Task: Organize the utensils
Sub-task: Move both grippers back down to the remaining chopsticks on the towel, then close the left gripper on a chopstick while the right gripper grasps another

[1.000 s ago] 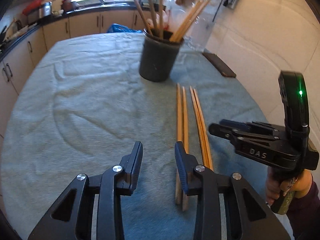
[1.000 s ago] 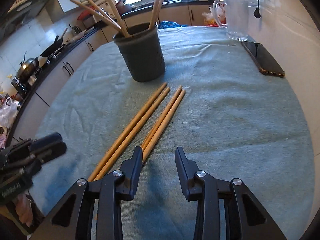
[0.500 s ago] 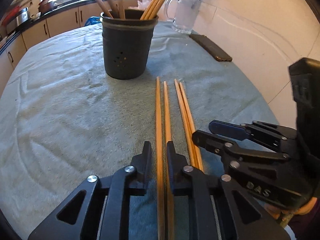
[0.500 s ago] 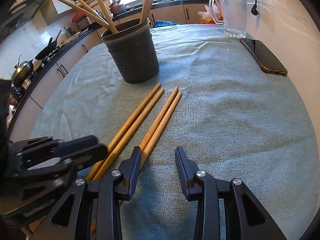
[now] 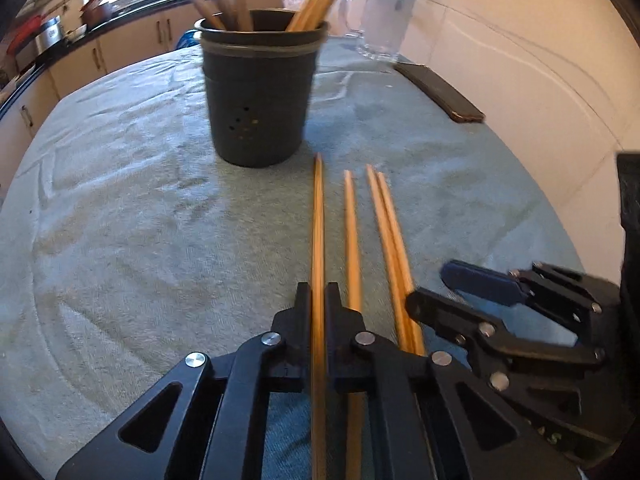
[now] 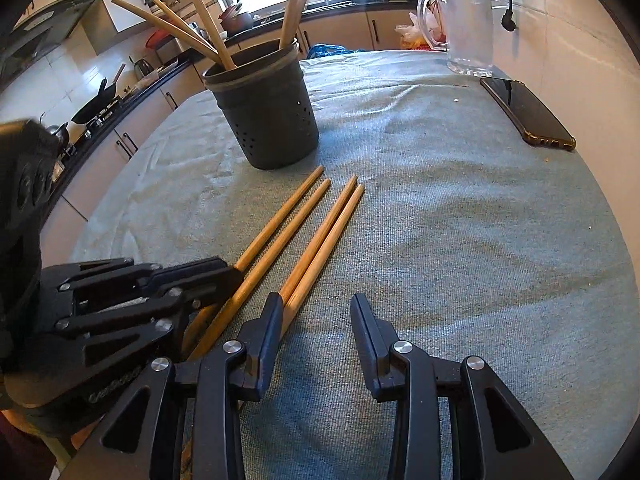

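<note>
My left gripper (image 5: 318, 300) is shut on the leftmost wooden chopstick (image 5: 318, 216), near its close end; its far tip points at the dark grey utensil holder (image 5: 256, 112). Whether that stick is off the cloth I cannot tell. Three more chopsticks (image 5: 352, 232) lie beside it to the right. The holder (image 6: 268, 120) has several sticks standing in it. My right gripper (image 6: 316, 304) hovers open over the cloth just right of the rightmost pair (image 6: 324, 240), with nothing between its fingers. It also shows as the right gripper (image 5: 432, 286) in the left wrist view. The left gripper (image 6: 236, 272) is at the left of the right wrist view.
A blue-grey cloth (image 6: 460, 240) covers the round table. A black phone (image 6: 528, 116) lies at the right rim near the pale wall, and a glass jug (image 6: 468, 32) stands behind it. Kitchen counters and cabinets (image 6: 132, 128) run along the left and back.
My left gripper moved forward and right over the leftmost chopstick and closed on it, nudging it apart from its neighbour. The right gripper kept still and open.
</note>
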A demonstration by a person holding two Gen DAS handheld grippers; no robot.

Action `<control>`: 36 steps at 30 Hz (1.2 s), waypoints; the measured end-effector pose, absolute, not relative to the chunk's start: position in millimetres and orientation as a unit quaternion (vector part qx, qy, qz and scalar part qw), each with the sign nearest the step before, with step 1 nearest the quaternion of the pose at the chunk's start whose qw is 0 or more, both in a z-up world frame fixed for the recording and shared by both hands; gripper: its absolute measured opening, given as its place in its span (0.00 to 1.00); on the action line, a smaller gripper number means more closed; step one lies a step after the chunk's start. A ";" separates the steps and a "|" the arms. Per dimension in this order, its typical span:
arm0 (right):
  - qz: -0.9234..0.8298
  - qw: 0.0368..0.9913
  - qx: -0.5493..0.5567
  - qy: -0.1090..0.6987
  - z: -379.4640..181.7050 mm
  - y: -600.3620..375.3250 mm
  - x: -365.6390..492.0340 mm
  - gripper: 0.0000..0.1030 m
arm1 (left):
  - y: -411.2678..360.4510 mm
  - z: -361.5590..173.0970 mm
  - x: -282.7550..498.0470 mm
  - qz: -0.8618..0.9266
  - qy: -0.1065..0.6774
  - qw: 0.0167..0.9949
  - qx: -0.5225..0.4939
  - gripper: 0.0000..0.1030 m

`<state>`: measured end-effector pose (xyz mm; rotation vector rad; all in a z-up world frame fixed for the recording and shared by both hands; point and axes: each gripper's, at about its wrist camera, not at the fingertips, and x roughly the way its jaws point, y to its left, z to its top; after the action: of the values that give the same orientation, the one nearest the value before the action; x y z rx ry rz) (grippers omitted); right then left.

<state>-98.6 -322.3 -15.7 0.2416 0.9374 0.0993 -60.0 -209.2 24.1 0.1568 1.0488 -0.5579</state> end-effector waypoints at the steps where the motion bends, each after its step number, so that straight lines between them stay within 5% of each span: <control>1: 0.047 0.884 0.116 0.451 -15.4 -322.3 -98.8 0.37 | -206.7 24.0 -58.5 -0.259 0.498 0.825 0.063 0.06; 25: -0.056 0.845 0.028 0.532 -8.7 -308.4 -56.5 0.26 | -119.0 18.5 -100.9 -0.211 0.500 0.835 -0.091 0.07; 30: -0.032 0.857 0.119 0.501 9.0 -319.7 -55.9 0.23 | -109.9 15.5 -100.5 -0.224 0.499 0.829 -0.119 0.08; 36: 0.010 0.863 0.103 0.495 21.3 -294.6 -43.2 0.23 | -107.4 13.7 -101.2 -0.231 0.498 0.825 -0.134 0.08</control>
<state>-43.2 -294.6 21.3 0.2167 1.0372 0.0216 -101.2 -107.4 13.7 -0.2850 1.0591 -0.4901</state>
